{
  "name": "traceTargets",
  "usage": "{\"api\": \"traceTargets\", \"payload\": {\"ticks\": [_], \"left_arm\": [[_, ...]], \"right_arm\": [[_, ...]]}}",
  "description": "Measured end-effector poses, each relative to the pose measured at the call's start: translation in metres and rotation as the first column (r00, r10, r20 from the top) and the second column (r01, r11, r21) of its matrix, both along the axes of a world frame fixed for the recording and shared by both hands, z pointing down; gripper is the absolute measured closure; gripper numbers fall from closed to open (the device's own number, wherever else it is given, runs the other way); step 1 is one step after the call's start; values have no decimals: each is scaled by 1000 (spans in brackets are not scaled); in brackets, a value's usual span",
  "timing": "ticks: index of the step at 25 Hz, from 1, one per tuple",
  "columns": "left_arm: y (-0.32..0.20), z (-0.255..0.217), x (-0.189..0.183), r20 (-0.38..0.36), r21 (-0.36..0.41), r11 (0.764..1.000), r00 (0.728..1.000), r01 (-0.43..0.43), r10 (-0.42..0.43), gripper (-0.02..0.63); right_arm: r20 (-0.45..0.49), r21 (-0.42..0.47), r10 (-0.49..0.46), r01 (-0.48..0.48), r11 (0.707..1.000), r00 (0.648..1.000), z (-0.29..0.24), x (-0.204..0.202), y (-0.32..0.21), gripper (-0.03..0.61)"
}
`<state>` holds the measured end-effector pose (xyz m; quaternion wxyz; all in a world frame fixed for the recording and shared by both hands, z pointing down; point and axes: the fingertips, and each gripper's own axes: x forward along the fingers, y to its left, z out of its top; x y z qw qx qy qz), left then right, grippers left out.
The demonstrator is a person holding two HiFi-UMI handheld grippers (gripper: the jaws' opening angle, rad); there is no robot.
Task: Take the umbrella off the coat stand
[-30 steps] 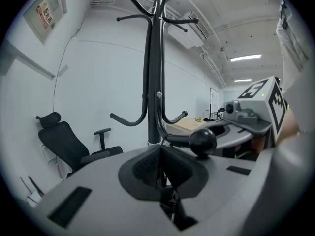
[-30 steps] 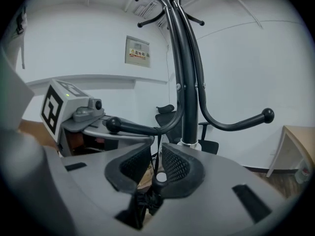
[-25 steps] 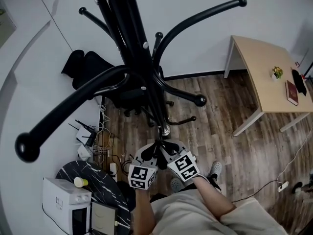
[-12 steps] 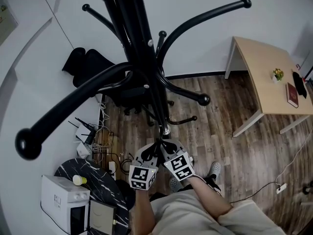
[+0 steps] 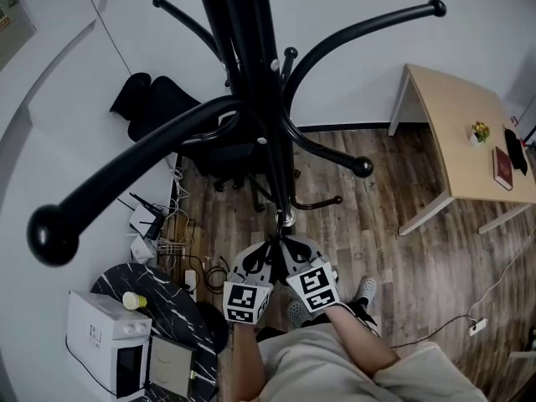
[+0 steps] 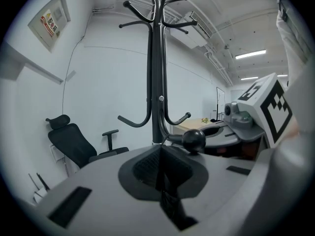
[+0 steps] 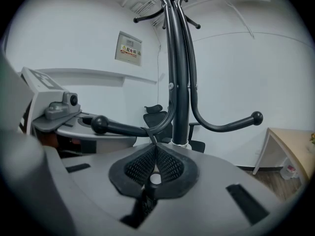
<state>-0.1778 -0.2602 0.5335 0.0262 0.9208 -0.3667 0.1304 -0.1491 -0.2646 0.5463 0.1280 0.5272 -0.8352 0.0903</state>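
The black coat stand (image 5: 268,141) rises right in front of me, and both grippers are held side by side at one of its low hooks. My left gripper (image 5: 266,254) is shut, its tip (image 6: 160,149) just short of that hook's ball end (image 6: 193,140). My right gripper (image 5: 282,248) is shut as well. A thin dark strap (image 7: 149,133) runs from its closed tip (image 7: 155,146) up to the same hook arm (image 7: 123,129). The pole (image 7: 179,82) stands just behind. No view shows the umbrella's body; the gripper bodies hide whatever is below the hook.
A black office chair (image 5: 159,107) stands behind the stand against the wall. A wooden table (image 5: 456,115) with a red book (image 5: 500,159) is at the right. A microwave (image 5: 105,342) and cables (image 5: 172,233) lie at the lower left. Long upper hooks (image 5: 126,174) reach towards me overhead.
Both grippers stay where they were at the low hook. Only the head view has shifted slightly.
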Motion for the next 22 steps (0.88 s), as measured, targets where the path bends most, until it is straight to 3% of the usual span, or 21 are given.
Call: {"api": "traceTargets", "payload": {"ticks": [22], "left_arm": [[10,-20,-21,-82,14,997,994,71,-69,592]], "right_arm": [[-11,38,-55,55,998,998,-20,-12,23,568]]}}
